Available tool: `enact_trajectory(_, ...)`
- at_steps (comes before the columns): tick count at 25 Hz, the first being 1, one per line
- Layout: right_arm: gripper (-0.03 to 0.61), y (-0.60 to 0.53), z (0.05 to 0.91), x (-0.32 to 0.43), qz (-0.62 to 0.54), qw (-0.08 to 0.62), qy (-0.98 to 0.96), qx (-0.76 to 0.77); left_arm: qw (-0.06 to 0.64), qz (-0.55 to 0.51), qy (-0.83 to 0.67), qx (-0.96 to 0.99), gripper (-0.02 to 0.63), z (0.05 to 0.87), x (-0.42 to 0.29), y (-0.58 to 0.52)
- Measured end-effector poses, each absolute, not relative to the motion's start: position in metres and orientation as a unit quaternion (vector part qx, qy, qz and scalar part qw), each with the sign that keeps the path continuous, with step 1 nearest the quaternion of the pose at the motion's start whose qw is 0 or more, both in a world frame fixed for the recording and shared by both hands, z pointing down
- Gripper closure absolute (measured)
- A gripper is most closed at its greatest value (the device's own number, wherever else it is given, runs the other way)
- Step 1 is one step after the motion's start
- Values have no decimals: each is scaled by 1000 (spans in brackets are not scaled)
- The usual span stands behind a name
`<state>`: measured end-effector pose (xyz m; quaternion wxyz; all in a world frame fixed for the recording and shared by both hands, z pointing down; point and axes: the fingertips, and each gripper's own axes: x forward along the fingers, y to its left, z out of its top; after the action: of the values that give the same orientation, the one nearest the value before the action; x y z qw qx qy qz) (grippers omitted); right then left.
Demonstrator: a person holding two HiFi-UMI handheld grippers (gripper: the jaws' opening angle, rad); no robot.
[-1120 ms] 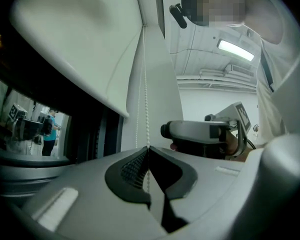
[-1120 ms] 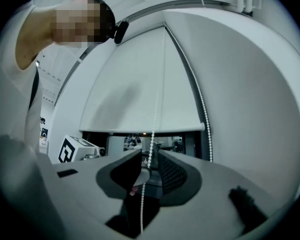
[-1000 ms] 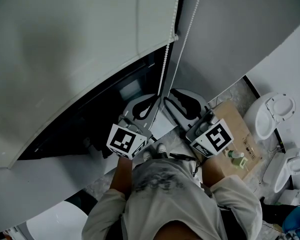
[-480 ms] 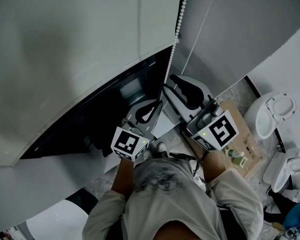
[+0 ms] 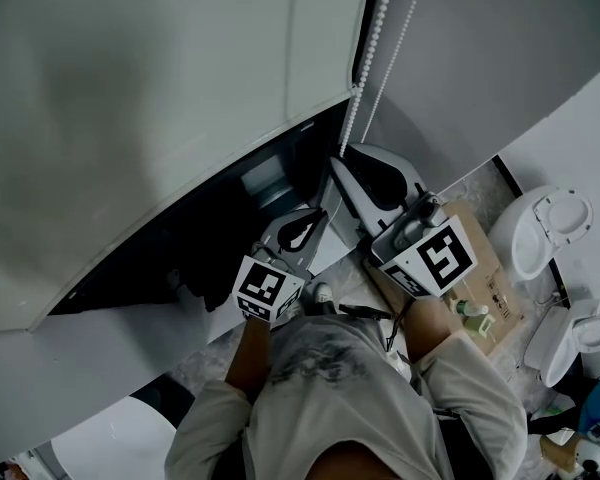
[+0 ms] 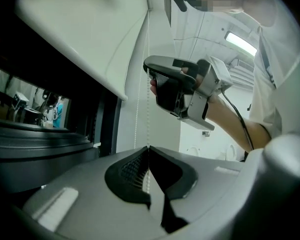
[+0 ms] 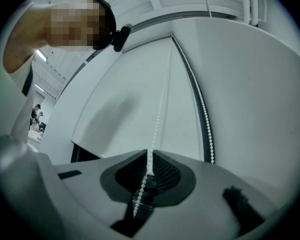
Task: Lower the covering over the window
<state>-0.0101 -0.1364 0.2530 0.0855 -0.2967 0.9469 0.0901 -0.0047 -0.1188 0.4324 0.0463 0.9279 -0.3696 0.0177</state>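
Observation:
A white roller blind covers the upper part of a dark window. Its white bead chain hangs at the blind's right edge. My left gripper is the lower one and is shut on the chain, which runs straight up from its tips. My right gripper sits higher on the same strand. Its jaws have just been closing, and they now pinch the chain at their tips. The second strand hangs free to the right. The right gripper also shows in the left gripper view.
On the floor to the right lies a cardboard sheet with a small green bottle on it. White ceramic fixtures stand beyond it. The wall rises right of the chain. The person's torso fills the bottom of the head view.
The left gripper has sunk with the chain in its jaws. The right gripper has risen up the chain, and its wide jaws have closed onto the strand.

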Motion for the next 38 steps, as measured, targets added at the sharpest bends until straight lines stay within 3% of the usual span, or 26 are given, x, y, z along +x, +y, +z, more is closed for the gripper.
enact_trajectory(5, 560, -138, 254, -11, 94, 81, 947, -298, 50, 10, -368, 928, 597, 432, -4, -120)
enact_trajectory(12, 560, -143, 259, -4, 83, 84, 946, -302, 39, 2, -368, 929, 571, 423, -4, -116)
enact_trajectory(25, 561, -142, 280, -3, 62, 71, 950, -298, -1, -54, -378, 924, 569, 360, -19, -110)
enact_trajectory(38, 561, -137, 309, 1, 36, 44, 953, -298, -14, -60, -384, 921, 571, 350, -20, -107)
